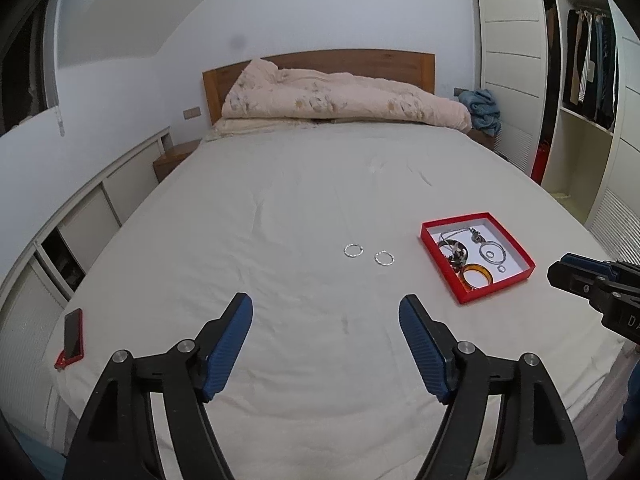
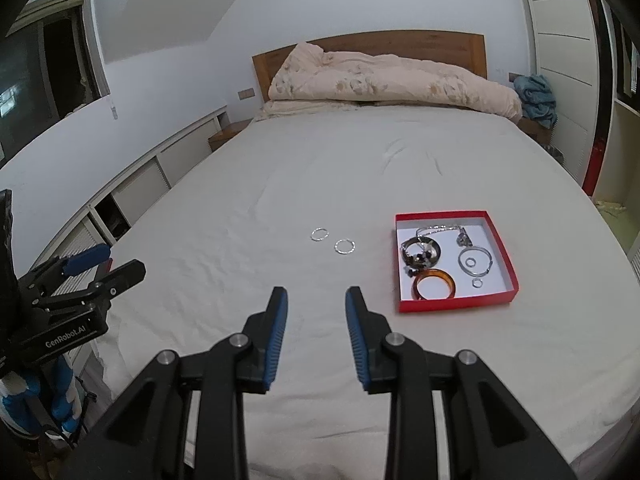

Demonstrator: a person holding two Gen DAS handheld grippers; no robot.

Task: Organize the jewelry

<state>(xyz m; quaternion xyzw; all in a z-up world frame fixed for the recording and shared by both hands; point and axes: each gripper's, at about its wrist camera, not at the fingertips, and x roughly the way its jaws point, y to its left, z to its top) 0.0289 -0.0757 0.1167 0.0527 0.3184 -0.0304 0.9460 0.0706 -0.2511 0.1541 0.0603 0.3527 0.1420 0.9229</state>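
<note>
Two silver hoop rings lie side by side on the white bedsheet, the left one [image 1: 353,250] [image 2: 319,234] and the right one [image 1: 384,258] [image 2: 345,246]. To their right sits a red shallow box [image 1: 496,290] [image 2: 456,304] holding an amber bangle [image 1: 466,282] [image 2: 416,290], a dark beaded tangle [image 2: 422,250] and silver hoops. My left gripper [image 1: 326,304] [image 2: 100,268] hovers over the sheet short of the rings, open wide and empty. My right gripper [image 2: 317,294] [image 1: 576,280] is open with a narrower gap, also empty, near the box's left front corner.
A phone in a red case [image 1: 72,338] lies at the bed's left front edge. A rolled pink quilt [image 1: 340,96] lies against the wooden headboard [image 1: 400,60]. Low white cabinets [image 1: 80,220] run along the left; a wardrobe with hanging clothes [image 1: 588,68] stands right.
</note>
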